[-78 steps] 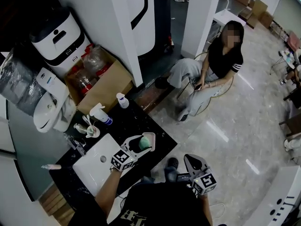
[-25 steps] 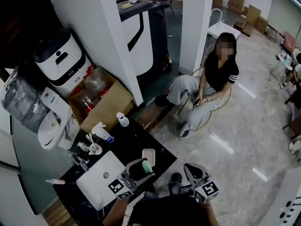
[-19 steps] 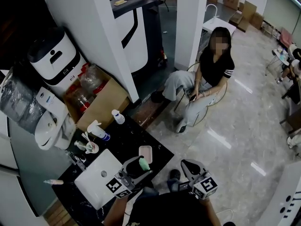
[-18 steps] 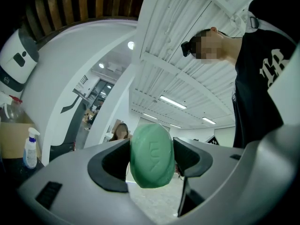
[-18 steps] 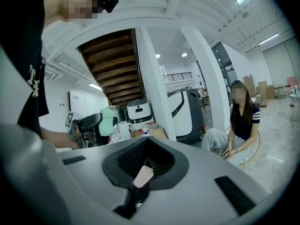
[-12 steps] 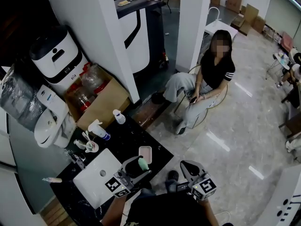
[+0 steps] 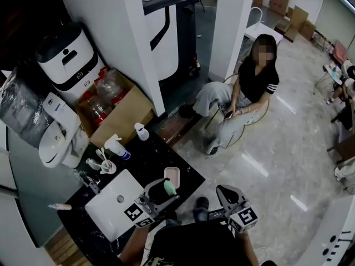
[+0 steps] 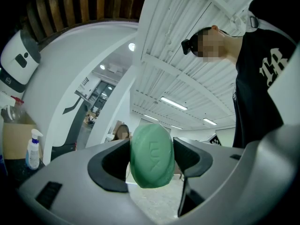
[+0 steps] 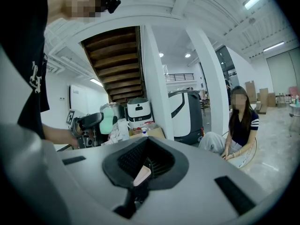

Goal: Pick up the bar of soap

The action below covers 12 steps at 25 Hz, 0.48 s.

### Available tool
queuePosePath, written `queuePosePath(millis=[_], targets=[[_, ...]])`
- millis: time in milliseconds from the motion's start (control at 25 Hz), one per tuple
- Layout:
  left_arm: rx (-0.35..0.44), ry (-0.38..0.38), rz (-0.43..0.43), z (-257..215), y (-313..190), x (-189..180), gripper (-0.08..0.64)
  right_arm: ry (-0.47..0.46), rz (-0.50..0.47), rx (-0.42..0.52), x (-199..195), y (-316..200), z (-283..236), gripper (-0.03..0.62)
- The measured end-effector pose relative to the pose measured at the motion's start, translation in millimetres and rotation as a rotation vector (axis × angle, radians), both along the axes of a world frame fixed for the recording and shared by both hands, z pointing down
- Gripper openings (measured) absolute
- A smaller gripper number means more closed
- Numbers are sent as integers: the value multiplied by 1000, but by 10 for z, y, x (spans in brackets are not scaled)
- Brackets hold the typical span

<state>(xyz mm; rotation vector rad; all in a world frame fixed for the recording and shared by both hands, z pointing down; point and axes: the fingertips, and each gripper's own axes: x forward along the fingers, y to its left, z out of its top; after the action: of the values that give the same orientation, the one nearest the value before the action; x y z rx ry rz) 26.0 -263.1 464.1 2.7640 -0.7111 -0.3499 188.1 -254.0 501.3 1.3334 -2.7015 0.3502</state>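
Observation:
A green oval bar of soap (image 8: 151, 156) stands on edge between the dark pads of my left gripper (image 8: 151, 159), which is shut on it. In the head view the soap (image 7: 170, 188) hangs just above the black counter, a little nearer to me than the pale, bare soap dish (image 7: 171, 175). My right gripper (image 7: 227, 192) is off the counter's right end, over the floor, its jaws together with nothing in them. The right gripper view shows its own jaws (image 9: 145, 165) shut, and the left gripper (image 9: 92, 121) with the soap (image 9: 108, 117) off to the left.
A white sink (image 7: 113, 205) sits left of the soap dish in the black counter (image 7: 145, 159). Behind it are a spray bottle (image 7: 113, 147), a small bottle (image 7: 142, 131) and a cup of brushes (image 7: 104, 165). A seated person (image 7: 247, 90) is farther off.
The left gripper, which was out over the dish with the soap, has drawn back towards me holding the soap; the dish now lies bare. The right gripper has hardly moved.

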Motion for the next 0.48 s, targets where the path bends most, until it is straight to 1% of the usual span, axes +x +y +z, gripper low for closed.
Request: queuePosePath(millis=[160, 360, 480], targets=[[-5, 0, -5, 22, 18, -25, 290, 34, 18, -19, 8, 9, 4, 8], [12, 1, -3, -10, -35, -29, 290, 33, -15, 26, -75, -57, -108, 8], [1, -4, -11, 16, -3, -88, 290, 25, -18, 13, -129, -21, -63, 8]])
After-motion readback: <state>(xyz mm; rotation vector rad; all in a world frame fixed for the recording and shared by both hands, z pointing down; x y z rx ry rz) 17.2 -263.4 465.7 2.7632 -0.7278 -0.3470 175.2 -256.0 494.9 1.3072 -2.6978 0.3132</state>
